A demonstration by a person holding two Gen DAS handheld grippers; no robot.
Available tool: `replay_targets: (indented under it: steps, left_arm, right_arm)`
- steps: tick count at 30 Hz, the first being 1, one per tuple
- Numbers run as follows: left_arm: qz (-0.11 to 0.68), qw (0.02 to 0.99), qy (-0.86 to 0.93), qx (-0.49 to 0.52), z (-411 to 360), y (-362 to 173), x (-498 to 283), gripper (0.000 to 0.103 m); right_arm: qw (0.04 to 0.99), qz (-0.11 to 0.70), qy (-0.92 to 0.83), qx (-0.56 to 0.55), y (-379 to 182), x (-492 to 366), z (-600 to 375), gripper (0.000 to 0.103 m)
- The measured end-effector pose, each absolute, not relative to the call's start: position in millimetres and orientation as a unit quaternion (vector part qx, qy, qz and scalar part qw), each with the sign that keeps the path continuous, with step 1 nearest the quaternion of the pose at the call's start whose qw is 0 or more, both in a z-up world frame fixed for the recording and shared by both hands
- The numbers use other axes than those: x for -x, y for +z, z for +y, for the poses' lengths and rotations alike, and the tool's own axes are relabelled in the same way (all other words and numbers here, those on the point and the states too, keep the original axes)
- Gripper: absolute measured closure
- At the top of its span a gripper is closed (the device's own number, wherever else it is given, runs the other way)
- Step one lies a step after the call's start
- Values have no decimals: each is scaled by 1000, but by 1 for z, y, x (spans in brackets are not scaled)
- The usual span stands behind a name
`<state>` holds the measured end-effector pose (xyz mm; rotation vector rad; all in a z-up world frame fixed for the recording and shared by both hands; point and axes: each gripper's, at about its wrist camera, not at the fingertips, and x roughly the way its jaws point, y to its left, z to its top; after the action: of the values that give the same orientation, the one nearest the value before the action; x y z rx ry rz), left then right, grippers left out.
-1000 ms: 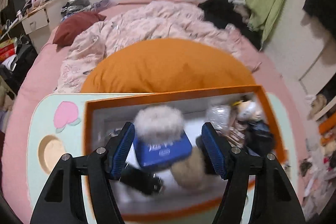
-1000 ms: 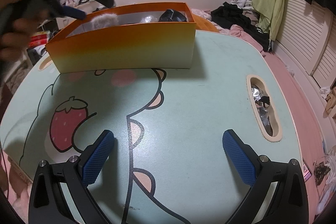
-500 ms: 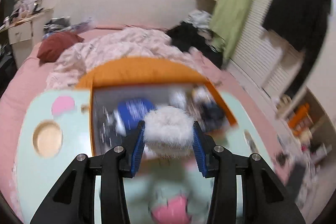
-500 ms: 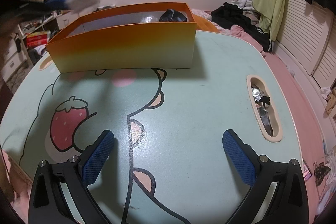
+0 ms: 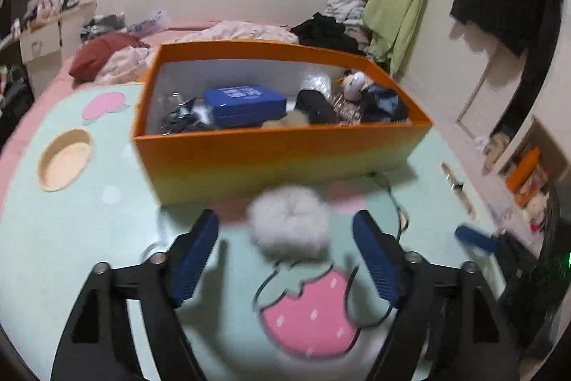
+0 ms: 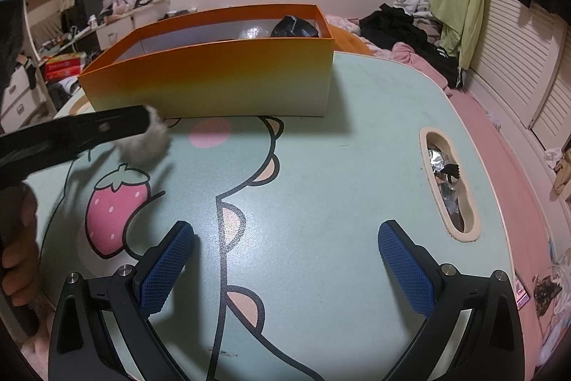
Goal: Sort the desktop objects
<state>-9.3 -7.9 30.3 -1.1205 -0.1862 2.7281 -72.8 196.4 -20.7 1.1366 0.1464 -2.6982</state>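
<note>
We are at the step of putting one object out of the orange box (image 5: 278,163) onto the bench (image 6: 357,166). The left tool (image 5: 285,256) is opening its jaws; the fluffy white pompom (image 5: 289,220) sits between them, and the blue pads no longer press on it. In the right wrist view it is blurred, so we cannot tell whether it already rests on the surface or is a little above it. It is just in front of the box's near wall, beside the printed strawberry (image 6: 114,213), toward the left side of the bench.

The right tool (image 6: 285,270) has its jaws wide apart with nothing between them, over the near middle of the bench.

We judge that the next move asks the left tool to draw back without dragging the soft pompom, then go to the box for another thing; a blue tin (image 5: 246,102) and dark small items lie inside.

The bench is pale green with a cartoon print, a round recess at its far left corner and a long slot near its right edge. Around it we see a pink bed (image 6: 506,166) with clothes and a window sill.
</note>
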Motion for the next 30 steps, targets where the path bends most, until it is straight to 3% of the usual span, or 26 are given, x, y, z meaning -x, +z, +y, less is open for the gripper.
replay_targets:
  steps: [6, 10, 14, 18, 23, 27, 30]
  left_arm:
    - [-10, 83, 910, 407, -5, 9, -21, 20]
    - [21, 44, 919, 392, 11, -1, -21, 0]
    - [25, 57, 917, 394, 17, 0, -18, 0]
    - [25, 56, 918, 392, 19, -2, -17, 0]
    - [26, 58, 918, 391, 21, -2, -15, 0]
    - [28, 64, 919, 389, 21, -2, -14, 0]
    - [28, 66, 919, 388, 21, -2, -14, 0]
  right_arm:
    - [102, 45, -916, -385, -21, 74, 197, 0]
    - [95, 28, -919, -380, -19, 78, 200, 0]
    - [95, -12, -931, -352, 0, 78, 218, 0]
    - [201, -60, -922, -326, 56, 95, 201, 0]
    - [280, -16, -887, -367, 90, 151, 117, 1]
    - [244, 66, -883, -396, 78, 201, 56, 16]
    - [204, 87, -865, -450, 54, 240, 35, 16]
